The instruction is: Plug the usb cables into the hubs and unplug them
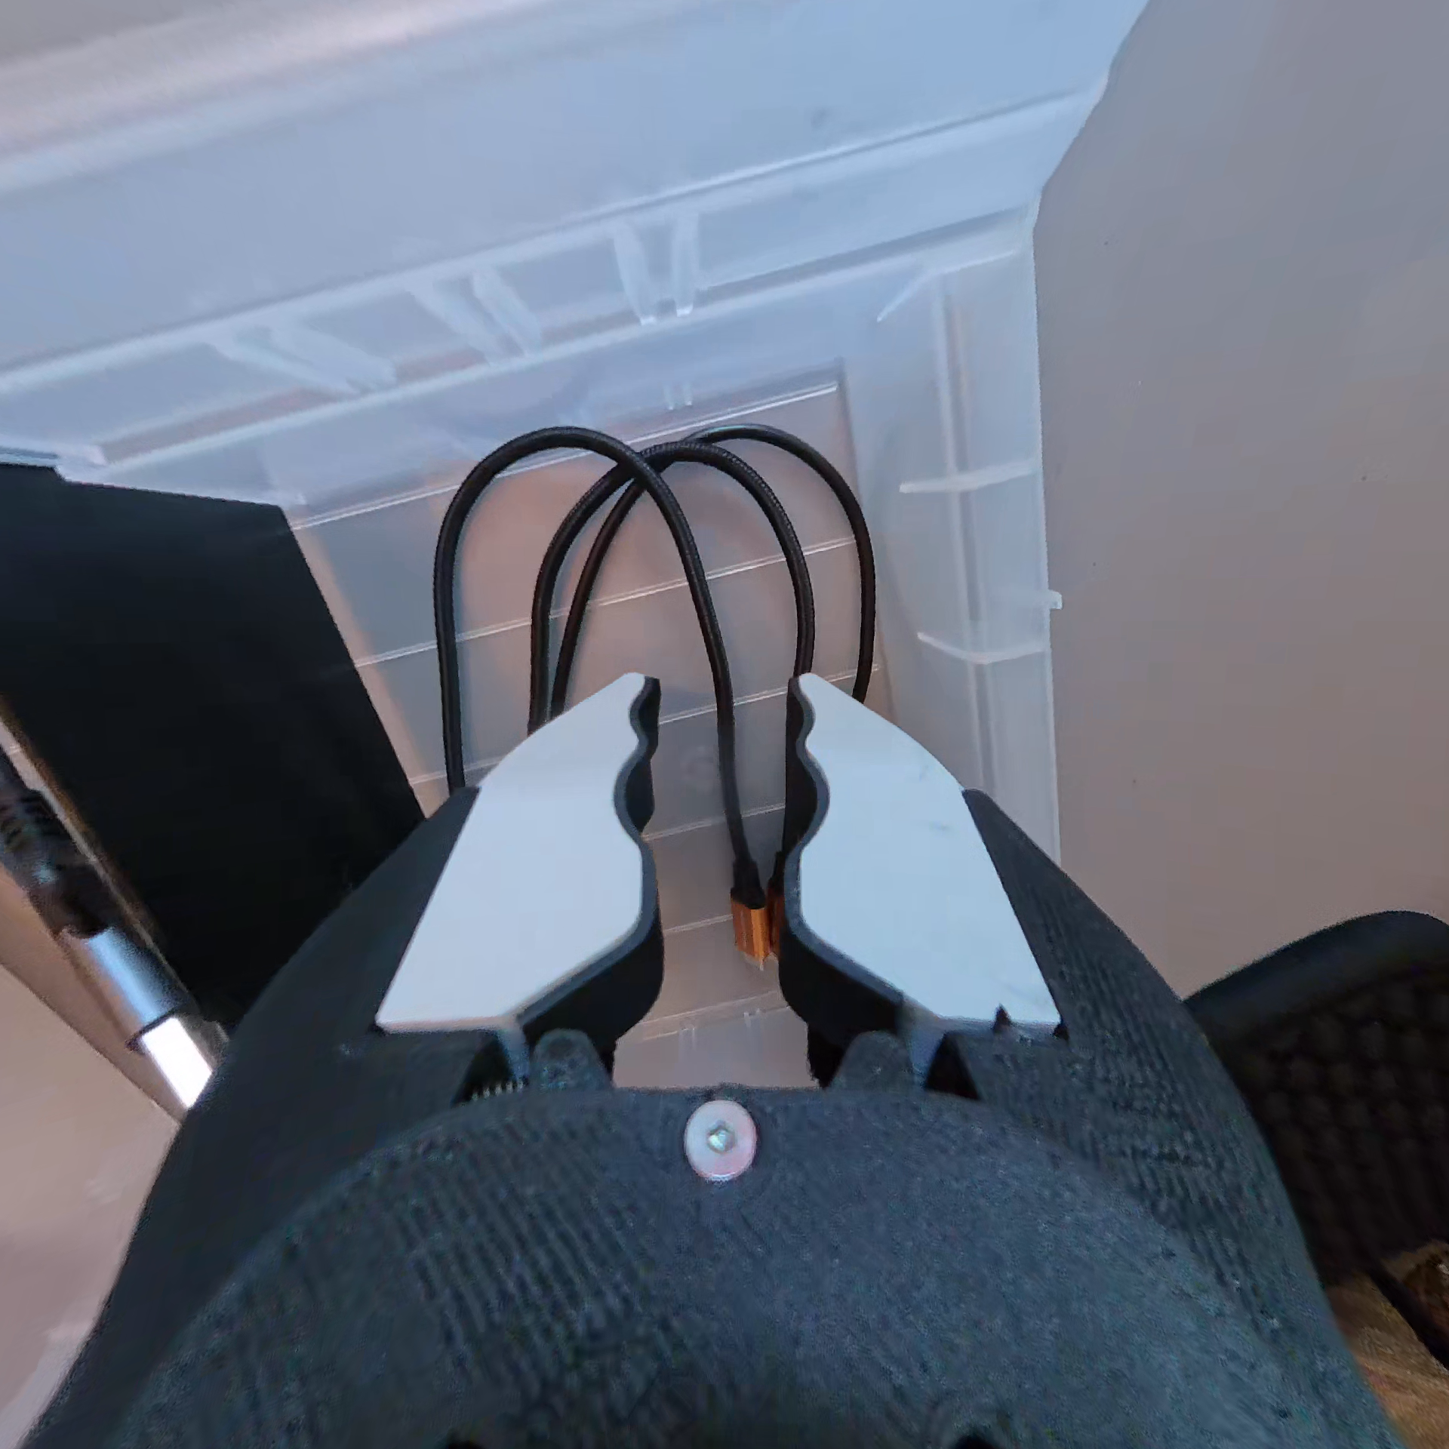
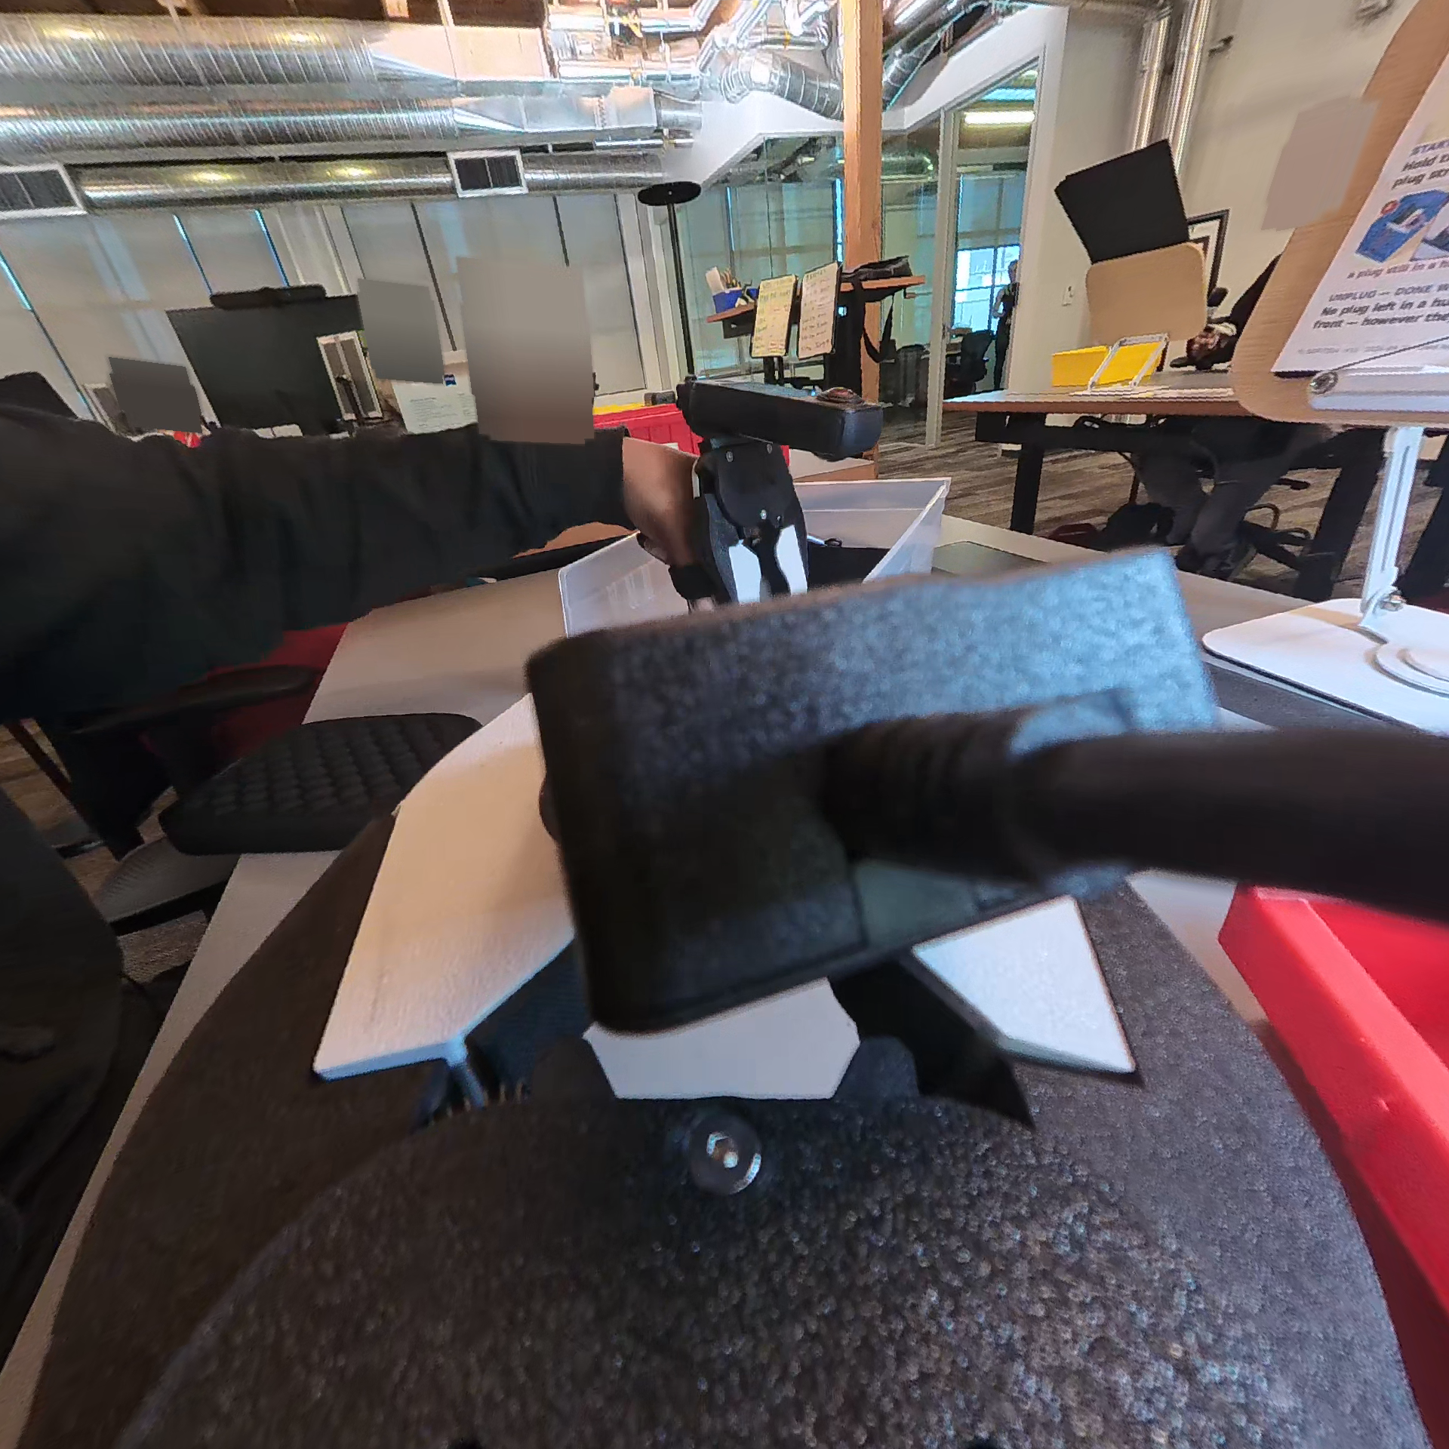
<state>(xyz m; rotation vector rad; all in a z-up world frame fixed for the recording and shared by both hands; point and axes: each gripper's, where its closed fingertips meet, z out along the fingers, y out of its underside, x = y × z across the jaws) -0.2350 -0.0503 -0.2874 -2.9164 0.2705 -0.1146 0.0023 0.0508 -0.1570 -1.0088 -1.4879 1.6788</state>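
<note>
The left gripper (image 1: 721, 706), with white-faced black fingers, is pointing down into a clear plastic storage bin (image 1: 980, 486), its jaws spread apart with nothing between the pads. Just beyond and between its fingers, black braided USB cables (image 1: 706, 580) are arching in loops against the bin's ribbed wall, and a copper-coloured plug (image 1: 749, 925) is hanging between the fingers, near the right-hand one without being pinched. To the left of that gripper a dark flat panel (image 1: 180, 706) is leaning inside the bin, and a silver connector on a black cord (image 1: 133, 972) is showing at the lower left.

The right gripper (image 2: 784, 925) is clamping a black rectangular textured hub (image 2: 745, 784) between its white fingers; a thick black cable (image 2: 1176, 800) is running out of the hub toward the right. Beyond it the left gripper (image 2: 764, 568) is showing again, held by a person's hand (image 2: 659, 502) in a dark sleeve, dipping over the clear bin on a pale grey table (image 2: 408, 651). A red plastic bin (image 2: 1349, 1019) is sitting right of the right gripper, and a white stand holding a printed sheet (image 2: 1380, 259) is standing farther right. Behind, an open office is spreading out with exposed silver ducts (image 2: 235, 70), a wooden post (image 2: 862, 196), glass partitions and desks.
</note>
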